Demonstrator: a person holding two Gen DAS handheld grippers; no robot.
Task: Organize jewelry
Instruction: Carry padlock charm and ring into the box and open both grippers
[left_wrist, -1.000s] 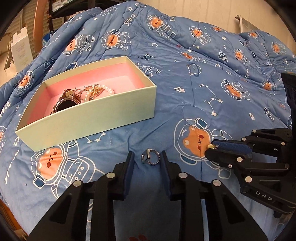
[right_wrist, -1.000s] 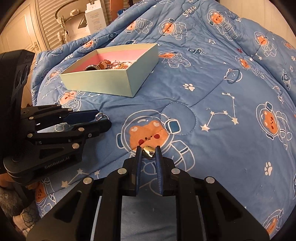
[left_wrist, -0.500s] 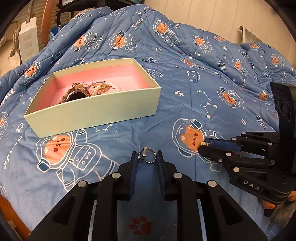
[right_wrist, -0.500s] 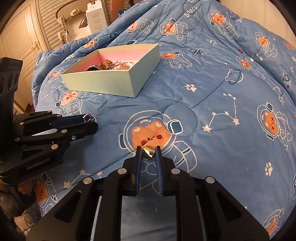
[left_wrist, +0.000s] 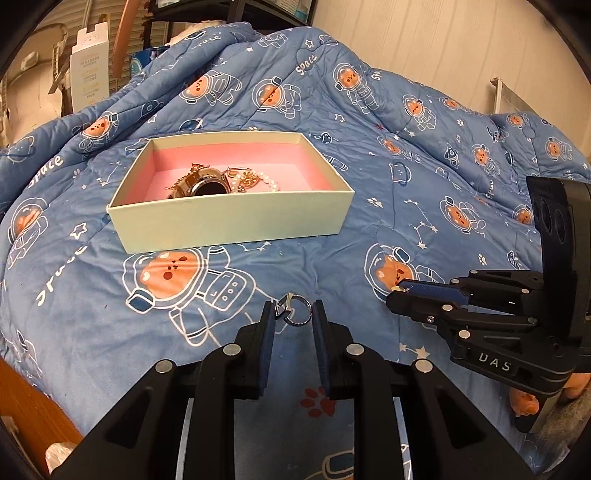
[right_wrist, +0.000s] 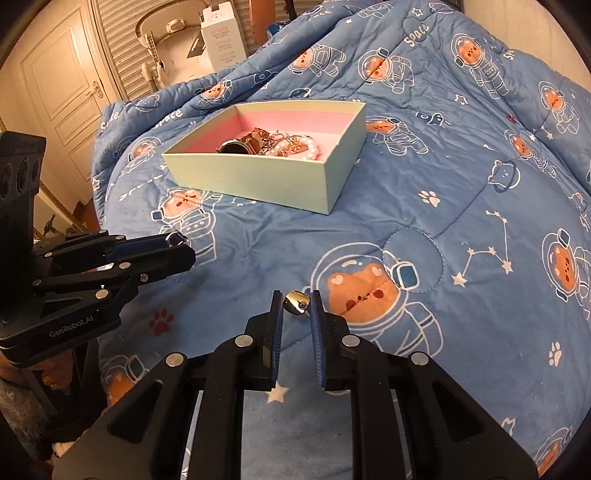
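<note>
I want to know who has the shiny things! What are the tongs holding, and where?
Left tongs pinch a silver ring across its band; right tongs pinch a gold ring.

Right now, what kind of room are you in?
Probably a bedroom: a blue astronaut-bear quilt spreads over a bed, a panelled door stands behind it, and a jewelry box sits on top.

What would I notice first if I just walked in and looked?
Probably the pale green box with a pink inside, sitting on the blue astronaut-bear blanket with a pile of jewelry in it. Nearer, the left tongs pinch a silver ring, and the right tongs pinch a gold ring.
</note>
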